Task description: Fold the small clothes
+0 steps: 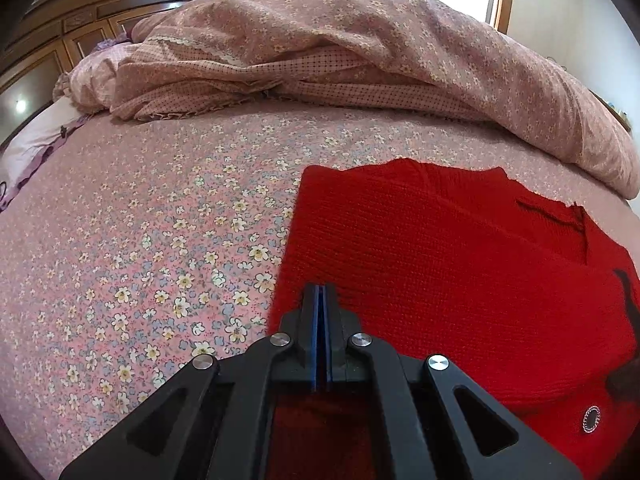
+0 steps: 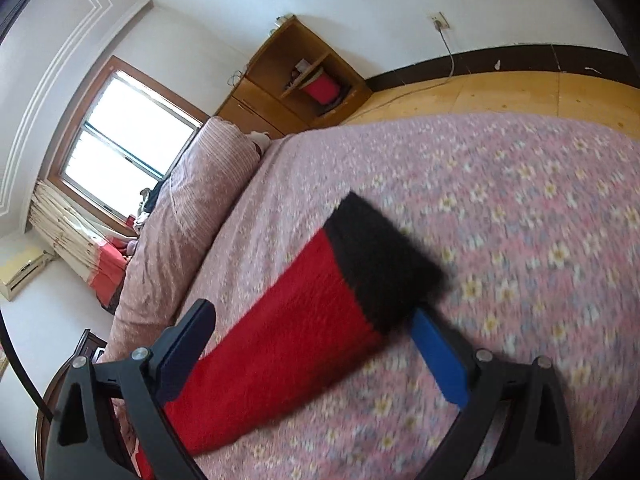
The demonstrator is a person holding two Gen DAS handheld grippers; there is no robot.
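Note:
A red knitted sweater (image 1: 440, 260) lies flat on the flowered bed sheet (image 1: 160, 220), with a round sparkly button (image 1: 592, 416) near its right edge. My left gripper (image 1: 320, 292) is shut, its blue pads pressed together, and its tips sit over the sweater's left part; no fabric shows between the pads. In the right wrist view a red sleeve (image 2: 280, 340) with a black cuff (image 2: 380, 256) lies on the sheet (image 2: 520, 200). My right gripper (image 2: 312, 310) stands wide open around that sleeve, one finger on each side, and the pads do not press it. That view is blurred.
A bunched pink flowered duvet (image 1: 320, 40) runs along the far side of the bed, below a dark wooden headboard (image 1: 80, 20). Beyond the bed are a wooden cabinet (image 2: 296, 76), a window (image 2: 128, 140) and a wooden floor (image 2: 500, 92).

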